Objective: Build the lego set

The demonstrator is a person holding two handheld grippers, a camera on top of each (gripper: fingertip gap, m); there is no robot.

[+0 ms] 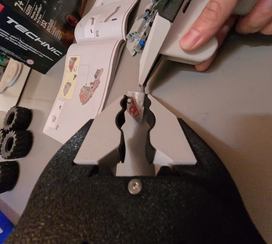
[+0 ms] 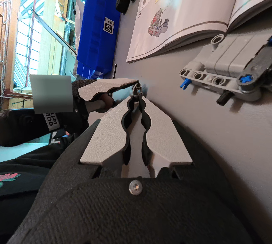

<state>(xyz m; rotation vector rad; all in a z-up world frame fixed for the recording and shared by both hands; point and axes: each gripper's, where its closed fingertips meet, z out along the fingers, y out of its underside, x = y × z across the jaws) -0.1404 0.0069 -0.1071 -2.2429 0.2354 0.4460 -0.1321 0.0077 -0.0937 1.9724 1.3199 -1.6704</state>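
My left gripper (image 1: 136, 97) is shut on a small grey lego panel with a red sticker (image 1: 133, 108), held above the table. My right gripper (image 1: 142, 85) reaches in from the upper right, a hand on its body. It is shut on a small grey pin (image 1: 142, 90) whose end touches the panel's top edge. In the right wrist view my right gripper (image 2: 136, 97) is closed at its tips right under the panel's curved edge (image 2: 138, 88). One of the left gripper's fingers (image 2: 108, 84) shows beside it. The pin is mostly hidden there.
A partly built grey lego assembly with blue pins (image 1: 139, 30) (image 2: 229, 69) lies on the table behind. An open instruction booklet (image 1: 91, 60) (image 2: 191, 8) lies to its left. Black tyres (image 1: 16, 133), the set's box (image 1: 29, 16) and a blue bin (image 2: 98, 30) are further left. My left and right fingertips are right by each other.
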